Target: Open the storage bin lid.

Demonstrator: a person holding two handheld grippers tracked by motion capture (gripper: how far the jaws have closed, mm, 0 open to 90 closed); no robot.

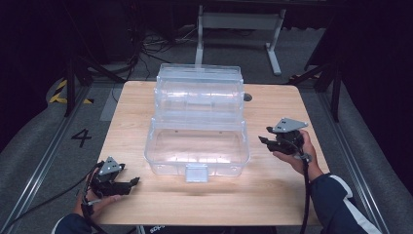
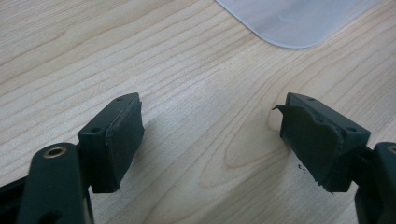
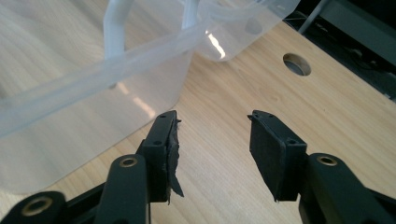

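Worktop (image 1: 272,195), light wood, carries one clear plastic box (image 1: 197,146) at its middle. The lid (image 1: 199,87) stands open behind the tub, the latch tab (image 1: 197,172) at the near wall. A cable hole (image 1: 247,97) lies just right of the lid. Right hand-held gripper (image 1: 264,137) sits just right of the box, jaws parted, nothing between them, pointing at the box's right wall. Left hand-held gripper (image 1: 135,182) is near the box's near-left corner, jaws apart, empty, over bare wood.

Box looks light and thin-walled, stiff but flexy at the rim, slick and glossy. Likely best pinched at the rim, lid edge or latch tab, not the smooth flat walls; squeezing hard risks cracking.
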